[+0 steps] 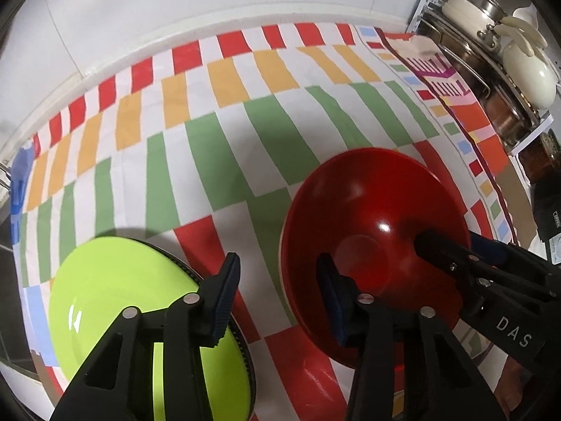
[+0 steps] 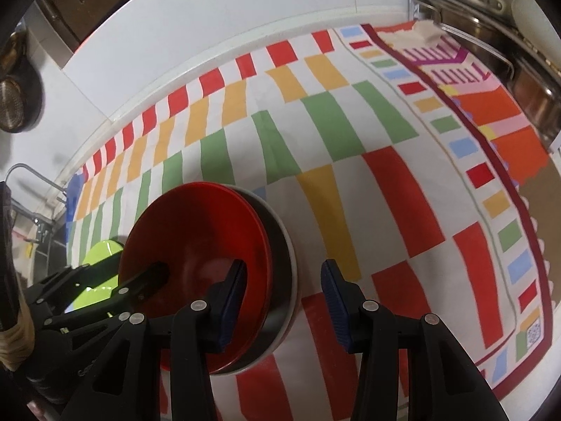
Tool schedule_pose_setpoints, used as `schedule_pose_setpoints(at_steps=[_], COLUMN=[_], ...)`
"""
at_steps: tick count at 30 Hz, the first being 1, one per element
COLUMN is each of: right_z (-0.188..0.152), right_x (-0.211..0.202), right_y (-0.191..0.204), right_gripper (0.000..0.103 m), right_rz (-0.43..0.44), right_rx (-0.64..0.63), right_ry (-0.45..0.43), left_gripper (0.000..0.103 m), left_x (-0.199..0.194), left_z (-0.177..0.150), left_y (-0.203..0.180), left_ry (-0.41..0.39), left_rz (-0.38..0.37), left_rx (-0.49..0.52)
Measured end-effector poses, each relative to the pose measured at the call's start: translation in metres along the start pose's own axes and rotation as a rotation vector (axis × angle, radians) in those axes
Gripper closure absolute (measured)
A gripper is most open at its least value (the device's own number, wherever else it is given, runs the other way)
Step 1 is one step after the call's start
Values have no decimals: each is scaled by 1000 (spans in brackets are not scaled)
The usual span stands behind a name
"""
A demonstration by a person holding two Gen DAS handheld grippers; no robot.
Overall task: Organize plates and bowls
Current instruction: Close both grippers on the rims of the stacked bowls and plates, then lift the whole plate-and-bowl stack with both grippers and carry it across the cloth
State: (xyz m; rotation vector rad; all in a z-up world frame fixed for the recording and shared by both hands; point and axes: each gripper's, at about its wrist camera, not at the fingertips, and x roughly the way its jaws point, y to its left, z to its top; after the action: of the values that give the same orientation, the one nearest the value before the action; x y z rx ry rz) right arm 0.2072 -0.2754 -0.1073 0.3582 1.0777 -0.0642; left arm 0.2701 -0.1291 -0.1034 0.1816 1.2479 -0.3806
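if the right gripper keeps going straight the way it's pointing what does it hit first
Probably the rim of the red bowl stack: the right gripper has its jaws open astride that edge, one over the bowl, one over the striped tablecloth. Depth is unclear.

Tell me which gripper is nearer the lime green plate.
Left. The left gripper has one finger over the lime green plate; the right gripper sits beyond the red bowl.

Glossy red bowl (image 1: 378,231), lime-green plate (image 1: 115,315), cloth (image 1: 245,122) chequered red, orange, green on white
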Motion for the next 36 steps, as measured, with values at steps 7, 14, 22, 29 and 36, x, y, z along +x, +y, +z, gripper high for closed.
schedule_pose_setpoints(at_steps=[7, 14, 22, 29, 36], right_z=[-6, -8, -7, -7, -3], right_x=[10, 20, 18, 15, -2], right_y=[-5, -3, -2, 2, 22], right_gripper=[61, 71, 75, 76, 76], right_rz=[15, 44, 24, 40, 76], right_rx=[39, 71, 113, 111, 33], right_ry=[50, 98, 109, 124, 92], left_gripper=[68, 72, 73, 72, 72], left_x=[13, 16, 14, -4, -38], left_z=[-3, -1, -2, -8, -23], left_y=[-1, -3, -2, 6, 27], left_ry=[63, 80, 82, 40, -35], left_rz=[-75, -110, -87, -60, -33], left_rx=[-36, -63, -91, -135, -221])
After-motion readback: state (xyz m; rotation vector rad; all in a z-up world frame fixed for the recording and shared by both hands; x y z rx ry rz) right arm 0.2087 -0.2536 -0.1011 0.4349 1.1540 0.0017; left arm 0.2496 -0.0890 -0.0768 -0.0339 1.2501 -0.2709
